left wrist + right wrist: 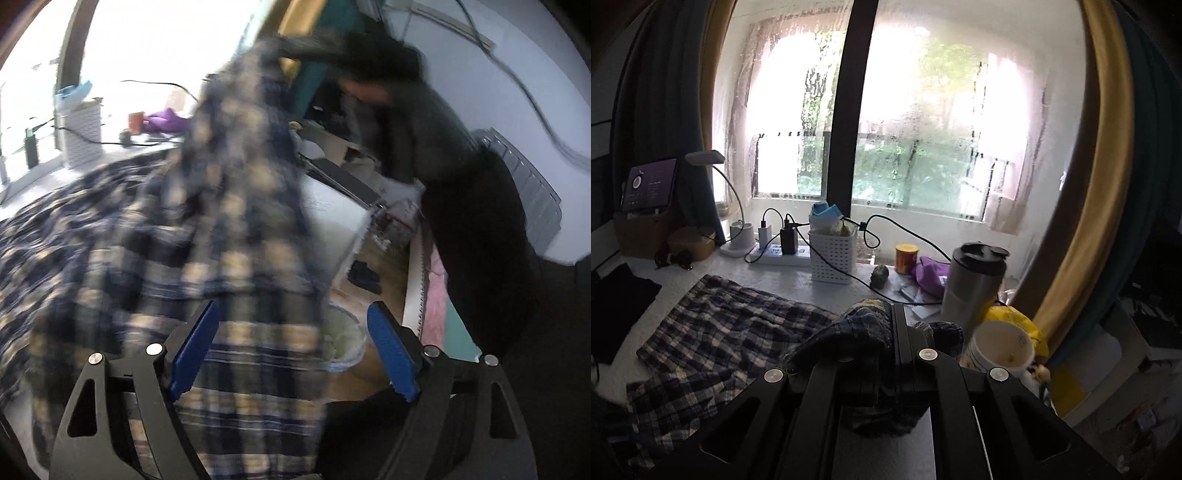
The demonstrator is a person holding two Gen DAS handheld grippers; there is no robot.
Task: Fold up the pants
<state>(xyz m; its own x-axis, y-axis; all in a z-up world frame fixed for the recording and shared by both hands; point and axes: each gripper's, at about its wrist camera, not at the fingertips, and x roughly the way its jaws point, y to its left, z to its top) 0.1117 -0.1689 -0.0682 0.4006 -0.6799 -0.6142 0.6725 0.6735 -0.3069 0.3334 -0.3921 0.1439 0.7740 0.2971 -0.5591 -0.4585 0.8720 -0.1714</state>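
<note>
Pants: blue and cream plaid, lying partly flat on the white desk below the window. One end is lifted off the desk and bunched at the right gripper. In the left wrist view the same cloth hangs as a blurred drape from upper centre down across the frame, passing between the blue pads of the left gripper.

Around the pants: a white basket and a power strip with chargers and trailing cables stand behind them at the sill. A steel tumbler, a white cup and a yellow bag crowd just beside the right gripper on its right. An orange can and a purple cloth sit further back. A black cloth lies at the desk's left edge. A lamp and a tablet stand at the far left.

Jaws: the left pair stands spread wide; cloth lies between the pads, and whether it touches the left one the blur hides; the right pad is clear of it. The right pair is pressed together, pinching a fold of the pants.

A person in dark clothes, blurred, is in the left wrist view.
</note>
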